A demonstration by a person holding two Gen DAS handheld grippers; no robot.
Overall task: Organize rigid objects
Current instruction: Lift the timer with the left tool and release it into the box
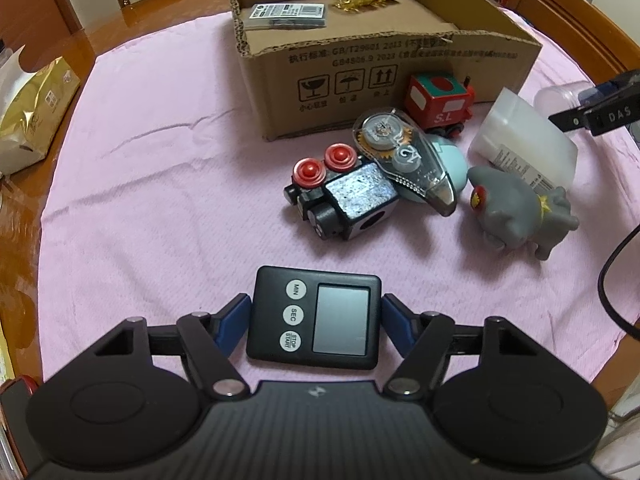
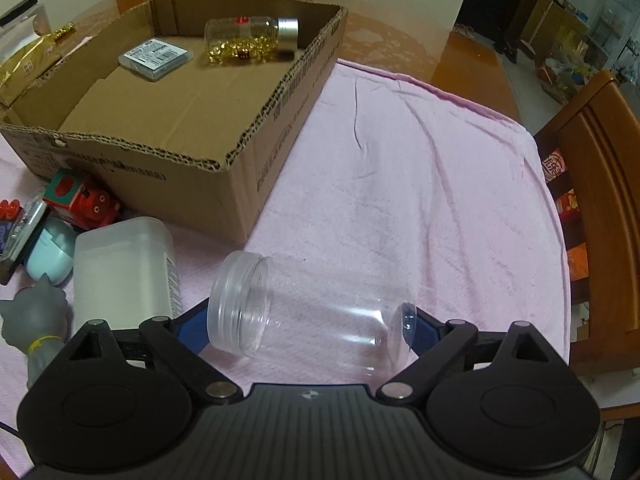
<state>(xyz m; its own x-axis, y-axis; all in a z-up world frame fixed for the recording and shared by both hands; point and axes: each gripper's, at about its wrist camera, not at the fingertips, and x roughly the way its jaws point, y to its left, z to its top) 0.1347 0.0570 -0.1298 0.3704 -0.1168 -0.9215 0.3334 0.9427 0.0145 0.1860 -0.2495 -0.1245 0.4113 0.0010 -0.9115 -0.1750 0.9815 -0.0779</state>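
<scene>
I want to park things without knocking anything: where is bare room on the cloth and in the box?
Free: the pink cloth right of the cardboard box; the cloth left of the black toy train; the box's near floor, before the flat packet and capsule bottle. Crowded: the toy cluster against the box front.

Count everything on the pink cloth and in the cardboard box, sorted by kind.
Containers: 3 (clear plastic jar, frosted white tub, gold-filled glass bottle)
Toys: 3 (red train, black-and-silver train, grey rubber figurine)
Gadgets and stationery: 4 (black digital timer, clear tape dispenser, pale blue egg-shaped case, flat grey packet)
Total: 10
</scene>
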